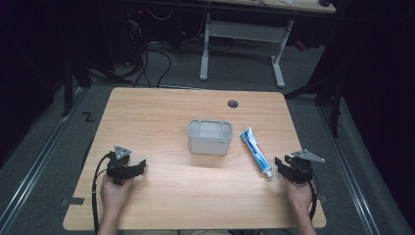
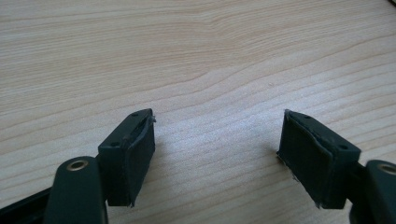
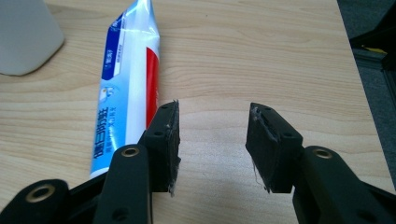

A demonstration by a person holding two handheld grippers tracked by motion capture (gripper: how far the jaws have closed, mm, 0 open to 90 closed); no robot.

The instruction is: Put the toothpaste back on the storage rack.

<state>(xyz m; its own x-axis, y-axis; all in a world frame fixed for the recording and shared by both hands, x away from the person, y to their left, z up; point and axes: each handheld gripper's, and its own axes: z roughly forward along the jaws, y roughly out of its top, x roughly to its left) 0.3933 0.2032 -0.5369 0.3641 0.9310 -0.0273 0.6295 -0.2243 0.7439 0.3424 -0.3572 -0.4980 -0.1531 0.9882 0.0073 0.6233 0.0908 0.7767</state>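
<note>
The left gripper [image 1: 142, 165] is rested on the pale wooden table [image 1: 161, 112], jaws wide, nothing between them. The grey rectangular plastic container [image 1: 210, 137] stands at the table's centre. Just right of it, the blue-and-white toothpaste tube [image 1: 255, 151] lies flat, cap towards the right gripper [image 1: 279, 165]. That gripper's jaws are parted halfway and hold nothing; the tube lies just beside its left jaw. The approach step is judged in hand; the jaws must next be shifted leftwards to straddle the tube.

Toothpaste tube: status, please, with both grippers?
Left gripper open, over bare table. Right gripper open, nothing between its jaws, beside the cap end of the toothpaste tube. Tube flat on table, right of grey bin. Nothing in the way.
</note>
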